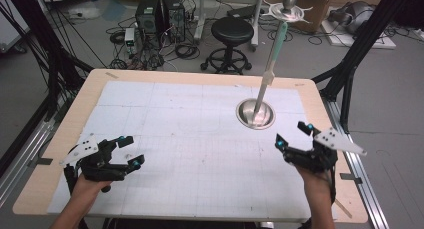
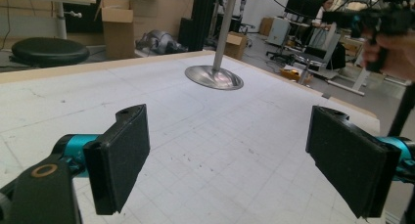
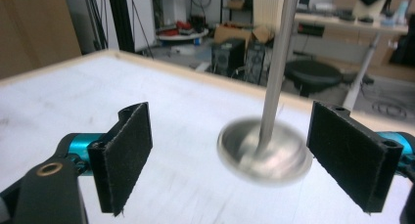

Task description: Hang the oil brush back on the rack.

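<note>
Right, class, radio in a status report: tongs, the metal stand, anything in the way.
Left tongs open, empty, low over the mat. Right tongs open, empty, near the stand's round base. Stand pole upright, untouched. Mat between tongs and base bare.

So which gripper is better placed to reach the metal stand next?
Right. The right gripper, jaws open and empty, sits just below the metal stand on its side of the table; the left gripper is far across the mat.

Grey floor (image 1: 390, 89), black stool (image 1: 232, 31), computer towers (image 1: 160, 16), cardboard boxes (image 2: 117, 31)
</note>
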Demonstrator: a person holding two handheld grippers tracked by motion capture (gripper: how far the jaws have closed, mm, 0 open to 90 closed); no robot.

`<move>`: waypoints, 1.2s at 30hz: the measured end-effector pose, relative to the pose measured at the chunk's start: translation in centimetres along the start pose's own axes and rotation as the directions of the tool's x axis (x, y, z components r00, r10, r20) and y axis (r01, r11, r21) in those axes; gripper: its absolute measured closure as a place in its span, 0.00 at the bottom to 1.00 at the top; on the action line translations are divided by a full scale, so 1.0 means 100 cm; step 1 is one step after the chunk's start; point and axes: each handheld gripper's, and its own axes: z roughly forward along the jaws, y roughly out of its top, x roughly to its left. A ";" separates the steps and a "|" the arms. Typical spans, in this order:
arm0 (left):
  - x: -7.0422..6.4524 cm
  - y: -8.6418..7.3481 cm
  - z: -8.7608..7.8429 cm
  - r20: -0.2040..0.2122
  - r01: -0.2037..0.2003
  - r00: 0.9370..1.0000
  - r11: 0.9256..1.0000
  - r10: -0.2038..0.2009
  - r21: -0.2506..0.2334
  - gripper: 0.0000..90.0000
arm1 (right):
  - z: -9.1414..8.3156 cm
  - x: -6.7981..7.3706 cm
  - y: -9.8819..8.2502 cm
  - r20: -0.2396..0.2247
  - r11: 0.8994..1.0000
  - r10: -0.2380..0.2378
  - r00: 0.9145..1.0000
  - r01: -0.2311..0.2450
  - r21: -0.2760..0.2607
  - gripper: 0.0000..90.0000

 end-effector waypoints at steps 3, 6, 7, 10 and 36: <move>-0.001 -0.001 0.000 0.002 0.004 1.000 1.000 -0.004 -0.008 0.19 | -0.007 0.006 -0.020 0.007 1.000 0.010 1.000 -0.010 0.021 0.18; -0.002 -0.002 -0.001 0.003 0.001 1.000 1.000 -0.001 -0.014 0.19 | -0.017 0.009 -0.033 0.015 0.999 0.034 0.999 -0.034 0.019 0.18; -0.002 -0.002 -0.001 0.001 0.004 1.000 1.000 -0.004 -0.018 0.19 | -0.019 0.009 -0.035 0.016 0.999 0.033 0.999 -0.033 0.024 0.18; -0.003 -0.004 -0.004 0.003 0.003 1.000 0.999 -0.003 -0.036 0.19 | -0.030 0.012 -0.038 0.029 0.999 0.037 0.999 -0.037 0.014 0.18; -0.005 -0.010 -0.011 -0.011 0.008 1.000 1.000 -0.008 -0.023 0.19 | -0.045 0.014 -0.049 0.025 0.997 0.071 0.997 -0.072 0.035 0.18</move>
